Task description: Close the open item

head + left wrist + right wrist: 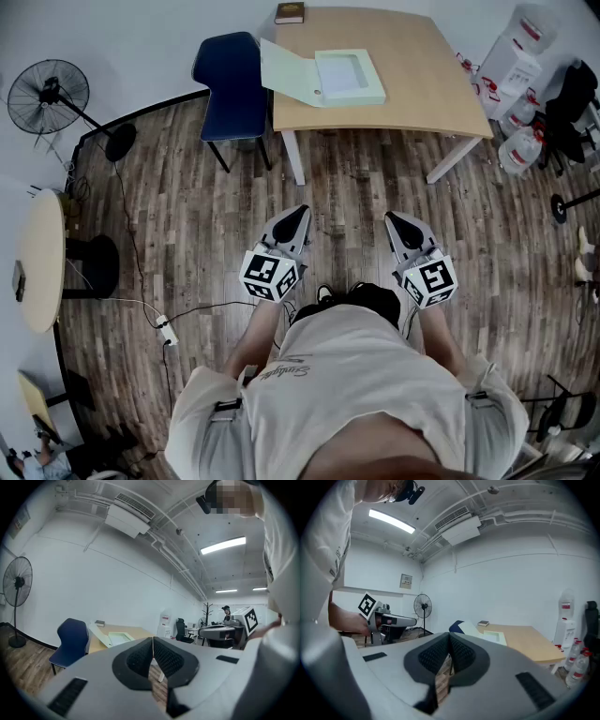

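Note:
A pale green flat box (349, 77) lies open on the wooden table (412, 94), its lid (287, 73) folded out past the table's left edge. The same box (120, 637) shows in the left gripper view and again (493, 635) in the right gripper view. Both grippers hang over the floor well short of the table. My left gripper (298, 217) is shut and empty, jaws touching (152, 645). My right gripper (394, 221) is likewise shut on nothing, pads together (449, 641).
A blue chair (232, 86) stands at the table's left side. A dark book (289, 13) lies at the table's far corner. A standing fan (52, 96) is far left, water bottles (518, 141) far right, a power strip (166, 330) on the floor.

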`<state>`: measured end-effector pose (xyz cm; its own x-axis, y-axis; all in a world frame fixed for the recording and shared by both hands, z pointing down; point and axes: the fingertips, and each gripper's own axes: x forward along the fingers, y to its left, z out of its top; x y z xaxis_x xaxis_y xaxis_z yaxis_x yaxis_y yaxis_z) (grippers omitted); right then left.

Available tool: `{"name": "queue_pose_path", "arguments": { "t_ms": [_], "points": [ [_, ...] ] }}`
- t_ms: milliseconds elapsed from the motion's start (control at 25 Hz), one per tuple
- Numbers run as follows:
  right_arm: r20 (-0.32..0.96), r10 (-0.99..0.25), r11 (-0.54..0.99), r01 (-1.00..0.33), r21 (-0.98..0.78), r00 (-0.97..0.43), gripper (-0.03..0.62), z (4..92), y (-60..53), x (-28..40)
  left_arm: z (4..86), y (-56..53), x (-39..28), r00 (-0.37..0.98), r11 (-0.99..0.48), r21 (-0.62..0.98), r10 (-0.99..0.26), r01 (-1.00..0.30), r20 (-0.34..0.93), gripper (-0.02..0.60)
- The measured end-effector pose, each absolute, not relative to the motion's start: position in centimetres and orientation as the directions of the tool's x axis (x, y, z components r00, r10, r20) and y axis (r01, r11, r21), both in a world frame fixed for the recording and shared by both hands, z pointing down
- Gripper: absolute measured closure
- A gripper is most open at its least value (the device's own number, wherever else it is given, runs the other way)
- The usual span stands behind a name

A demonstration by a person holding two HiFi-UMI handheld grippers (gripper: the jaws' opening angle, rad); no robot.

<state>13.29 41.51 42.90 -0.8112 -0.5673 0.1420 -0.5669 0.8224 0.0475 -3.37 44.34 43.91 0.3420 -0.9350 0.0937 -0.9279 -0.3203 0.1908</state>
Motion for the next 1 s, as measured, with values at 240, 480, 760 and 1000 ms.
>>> {"name": "queue_pose_path", "arguments": {
  "t_ms": [240, 480, 760, 1000],
  "points": [
    [0.11, -0.568, 0.823, -0.567, 0.046, -0.816, 0.6, 41.9, 41.4, 12.6, 44.3, 44.0, -3.9, 0.347, -0.324, 0.197, -0.933, -0.925, 0.094, 0.567],
    [0.094, -0.61, 0.792, -0.6, 0.115, -0.787, 0.6, 41.3, 40.9, 12.9, 44.6, 43.0, -4.0, 0.351, -0.327, 0.208, -0.932, -0.922, 0.091, 0.566],
    [0.162, -0.63, 0.773, -0.634, 0.031, -0.76, 0.6, 43.8, 38.0, 14.3, 45.6, 40.3, -2.9, 0.379, -0.345, 0.229, -0.917, -0.91, 0.125, 0.567],
    [0.149, -0.614, 0.783, -0.621, -0.005, -0.775, 0.6, 45.0, 33.9, 13.6, 45.9, 37.0, -3.8, 0.347, -0.312, 0.194, -0.921, -0.93, 0.18, 0.566]
  ]
}}
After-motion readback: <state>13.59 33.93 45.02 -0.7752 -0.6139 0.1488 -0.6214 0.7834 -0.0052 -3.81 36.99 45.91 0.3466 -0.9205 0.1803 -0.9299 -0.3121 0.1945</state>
